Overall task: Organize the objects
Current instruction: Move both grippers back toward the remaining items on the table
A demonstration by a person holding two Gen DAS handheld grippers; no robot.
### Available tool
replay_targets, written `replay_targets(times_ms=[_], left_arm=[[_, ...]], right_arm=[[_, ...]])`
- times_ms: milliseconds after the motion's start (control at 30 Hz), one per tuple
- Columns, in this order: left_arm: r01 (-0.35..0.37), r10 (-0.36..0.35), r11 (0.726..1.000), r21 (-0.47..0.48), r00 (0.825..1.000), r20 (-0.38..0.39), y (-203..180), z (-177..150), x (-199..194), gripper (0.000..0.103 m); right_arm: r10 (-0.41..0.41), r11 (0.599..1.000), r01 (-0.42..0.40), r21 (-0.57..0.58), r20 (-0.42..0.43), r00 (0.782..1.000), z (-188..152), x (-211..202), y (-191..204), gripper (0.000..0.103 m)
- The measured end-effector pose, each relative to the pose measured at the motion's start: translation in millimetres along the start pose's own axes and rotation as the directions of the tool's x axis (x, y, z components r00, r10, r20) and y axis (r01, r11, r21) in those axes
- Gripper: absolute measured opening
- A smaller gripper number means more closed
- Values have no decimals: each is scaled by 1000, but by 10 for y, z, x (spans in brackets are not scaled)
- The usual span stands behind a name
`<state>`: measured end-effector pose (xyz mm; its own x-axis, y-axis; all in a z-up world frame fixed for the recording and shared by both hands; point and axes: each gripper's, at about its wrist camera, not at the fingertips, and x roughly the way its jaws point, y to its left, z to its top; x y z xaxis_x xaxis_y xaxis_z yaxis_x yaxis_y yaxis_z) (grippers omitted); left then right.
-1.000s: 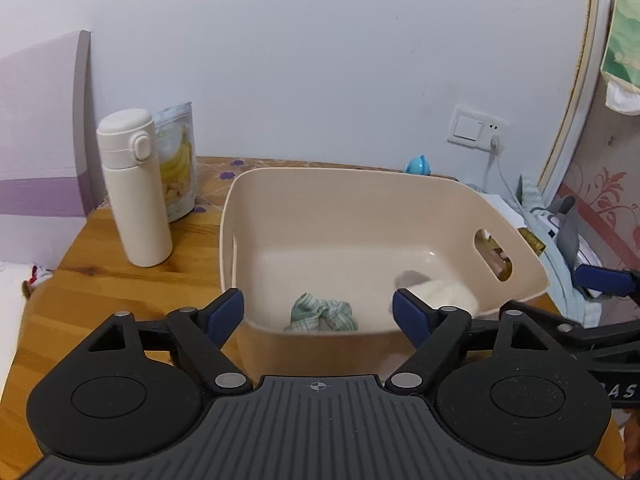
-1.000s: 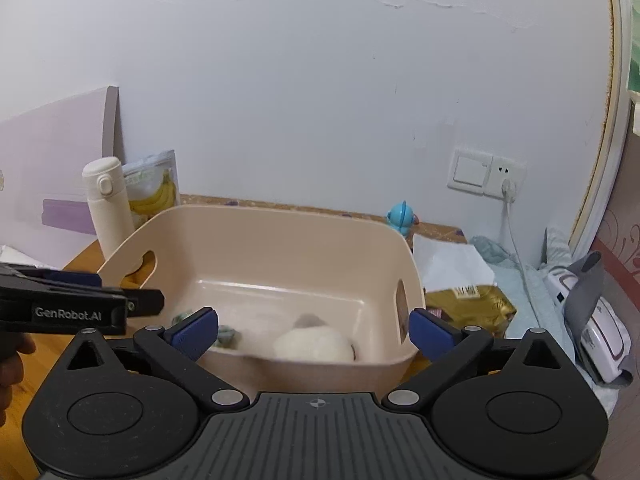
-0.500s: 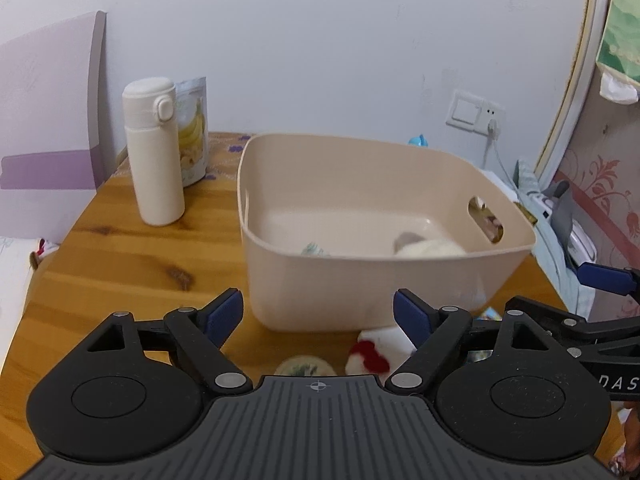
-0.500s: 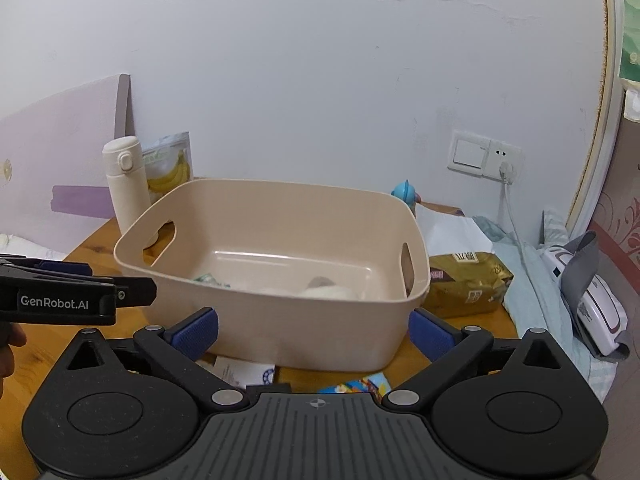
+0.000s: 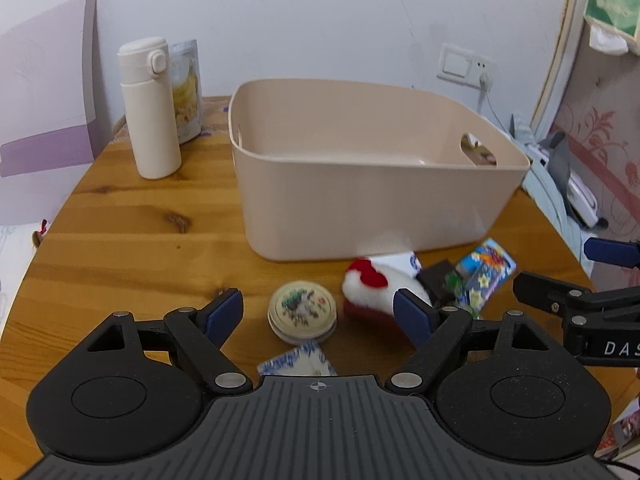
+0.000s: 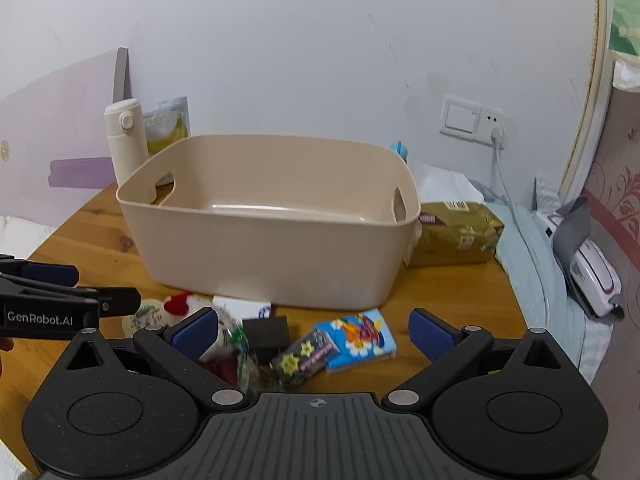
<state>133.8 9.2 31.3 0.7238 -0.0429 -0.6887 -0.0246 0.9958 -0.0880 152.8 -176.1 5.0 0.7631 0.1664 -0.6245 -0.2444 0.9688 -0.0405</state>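
Both tongs, left and right, gape empty; I'd centre left over round tin before squeezing, bin next.

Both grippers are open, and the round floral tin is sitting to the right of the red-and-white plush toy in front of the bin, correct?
Not quite. In the left wrist view the round tin sits to the left of the plush toy, not the right. The rest holds: both lie on the table in front of the bin, and the left gripper and right gripper are open.
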Motion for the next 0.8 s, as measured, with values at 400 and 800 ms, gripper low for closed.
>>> replay_targets(times_ms=[400, 800], left_arm=[[8, -7, 1000, 18, 996, -86, -89, -319, 154, 84], [6, -3, 1000, 22, 990, -143, -105, -493, 232, 84]], right_arm=[[-32, 999, 33, 16, -86, 996, -296, 116, -98, 103], [-29, 999, 32, 13, -173, 984, -543, 273, -118, 103]])
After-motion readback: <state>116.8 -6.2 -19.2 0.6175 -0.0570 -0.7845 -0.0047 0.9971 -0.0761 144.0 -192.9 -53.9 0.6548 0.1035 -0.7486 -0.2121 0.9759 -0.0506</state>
